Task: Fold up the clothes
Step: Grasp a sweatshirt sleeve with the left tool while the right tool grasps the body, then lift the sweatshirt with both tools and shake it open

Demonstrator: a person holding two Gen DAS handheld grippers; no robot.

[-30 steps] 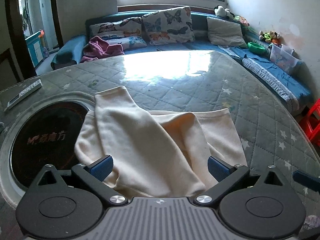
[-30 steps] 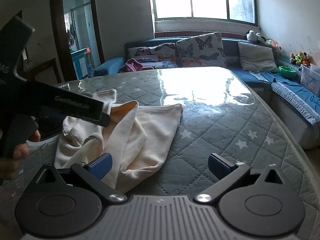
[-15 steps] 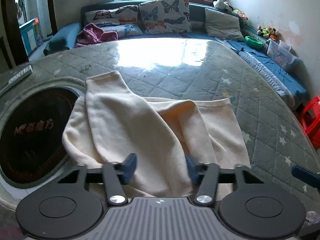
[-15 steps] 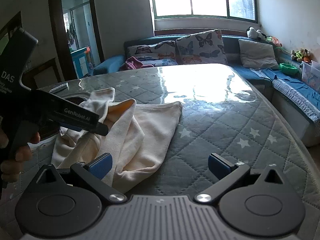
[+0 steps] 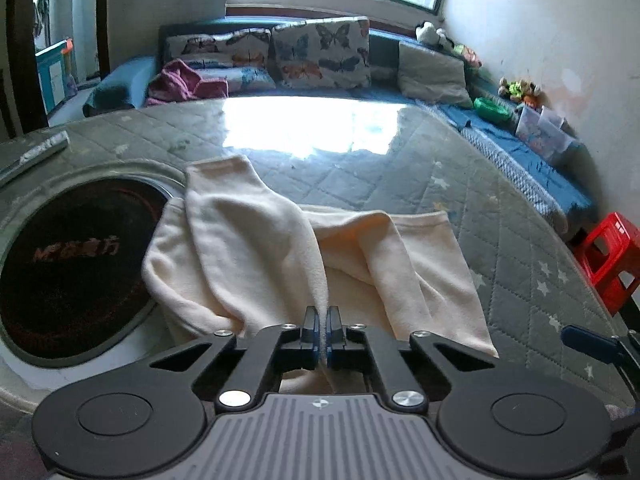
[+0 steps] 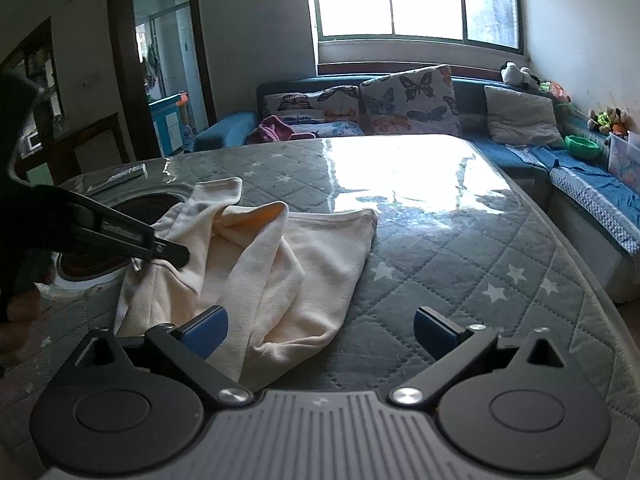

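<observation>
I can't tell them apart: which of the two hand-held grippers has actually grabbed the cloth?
The left hand-held gripper: its jaws are pinched shut on the cream garment. The right one stands open, holding nothing.

The near hem of the cream garment (image 5: 248,256) disappears under the left gripper (image 5: 322,334) at the bottom of the frame. The red stool (image 5: 608,256) is chopped off at the right edge. Lettering on the dark round panel (image 5: 76,248) is too smeary to read. In the right wrist view the hand (image 6: 18,304) is mostly off the left edge.
</observation>
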